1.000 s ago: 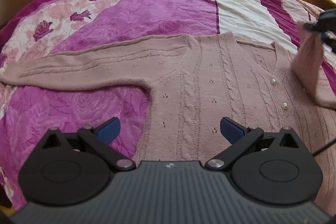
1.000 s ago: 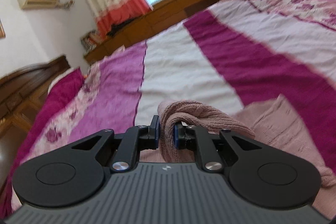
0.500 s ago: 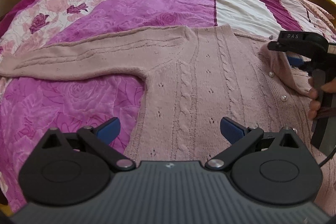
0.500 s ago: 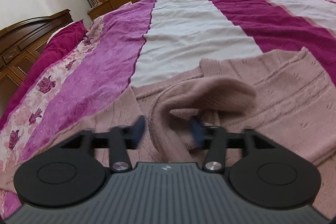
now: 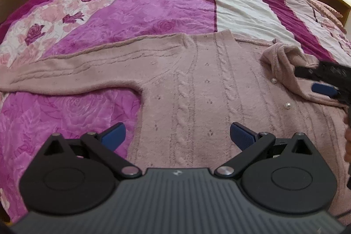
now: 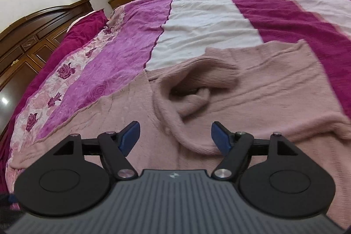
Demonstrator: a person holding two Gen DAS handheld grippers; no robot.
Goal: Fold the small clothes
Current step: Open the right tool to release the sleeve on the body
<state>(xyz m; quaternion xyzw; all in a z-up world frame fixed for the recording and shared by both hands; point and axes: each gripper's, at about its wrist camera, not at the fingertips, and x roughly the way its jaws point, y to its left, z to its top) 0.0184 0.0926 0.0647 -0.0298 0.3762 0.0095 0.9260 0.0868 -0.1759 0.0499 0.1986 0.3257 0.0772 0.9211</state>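
Now we have let go: our right gripper, jaws opening, has dropped the pink cable-knit cardigan's sleeve across its chest on the striped bedspread; left gripper gapes empty, other sleeve next.

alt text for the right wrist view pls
The right gripper, jaws opening, hovers over a pink cardigan whose bunched sleeve lies folded onto it, no pad touching. It lies on a bed with a purple, white and magenta cover.
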